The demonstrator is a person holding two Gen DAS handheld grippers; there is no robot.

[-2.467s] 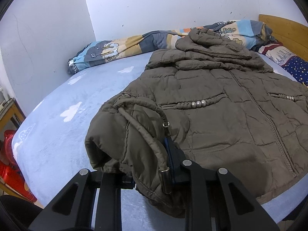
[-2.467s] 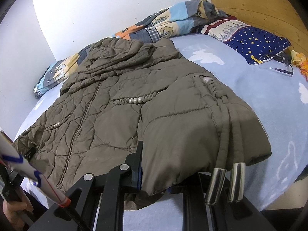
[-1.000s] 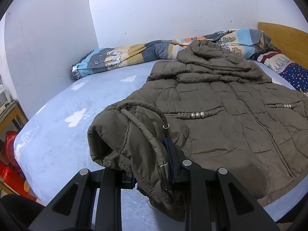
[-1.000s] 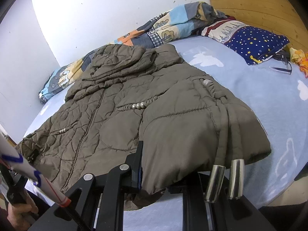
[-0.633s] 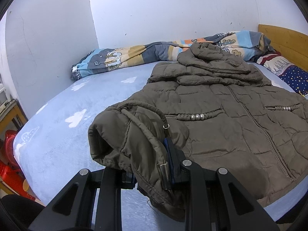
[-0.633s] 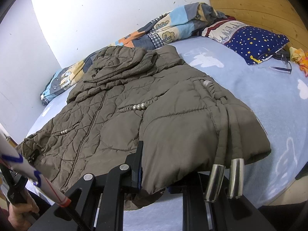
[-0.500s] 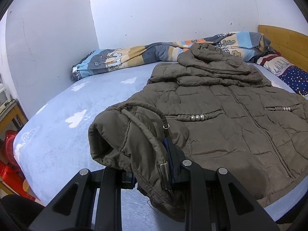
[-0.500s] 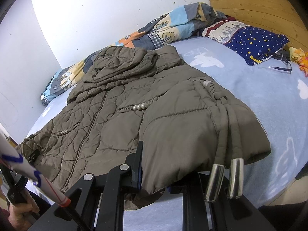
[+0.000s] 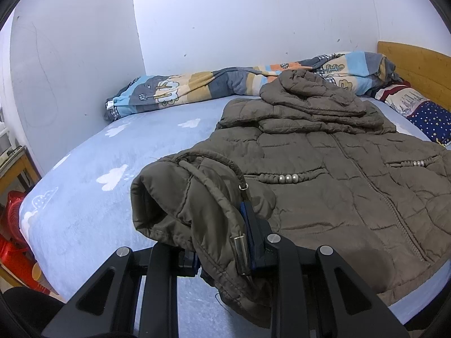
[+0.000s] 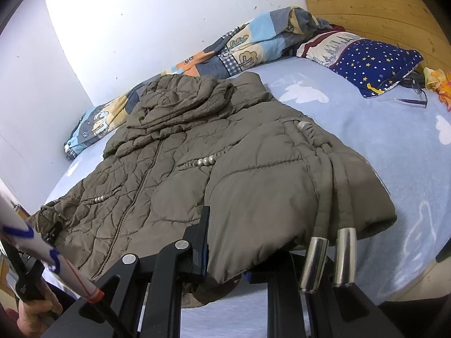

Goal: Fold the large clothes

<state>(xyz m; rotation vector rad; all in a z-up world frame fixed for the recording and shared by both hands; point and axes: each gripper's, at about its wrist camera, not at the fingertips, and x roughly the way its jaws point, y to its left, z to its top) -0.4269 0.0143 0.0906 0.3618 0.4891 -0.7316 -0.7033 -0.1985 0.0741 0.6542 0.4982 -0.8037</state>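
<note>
An olive quilted hooded jacket (image 9: 324,169) (image 10: 174,163) lies front up on a light blue bed (image 9: 84,174) (image 10: 380,140), hood toward the wall. My left gripper (image 9: 225,256) is shut on the jacket's near left hem corner, which bulges up over the fingers with a drawstring and its metal tip hanging down. My right gripper (image 10: 225,264) is shut on the near right hem corner; two drawstrings with metal tips (image 10: 327,259) dangle over its right finger. Both corners are raised a little off the bed.
A striped, patterned quilt (image 9: 225,84) (image 10: 225,53) is bunched along the white wall. A star-print pillow (image 10: 375,59), glasses (image 10: 408,98) and a wooden headboard (image 10: 366,8) are at the right. Red plastic items (image 9: 14,239) stand beside the bed at left. A hand (image 10: 36,309) holds the other gripper's handle.
Since the oldest frames both grippers have risen slightly with the hem corners, so more wall shows behind. Over the last second nothing has visibly moved.
</note>
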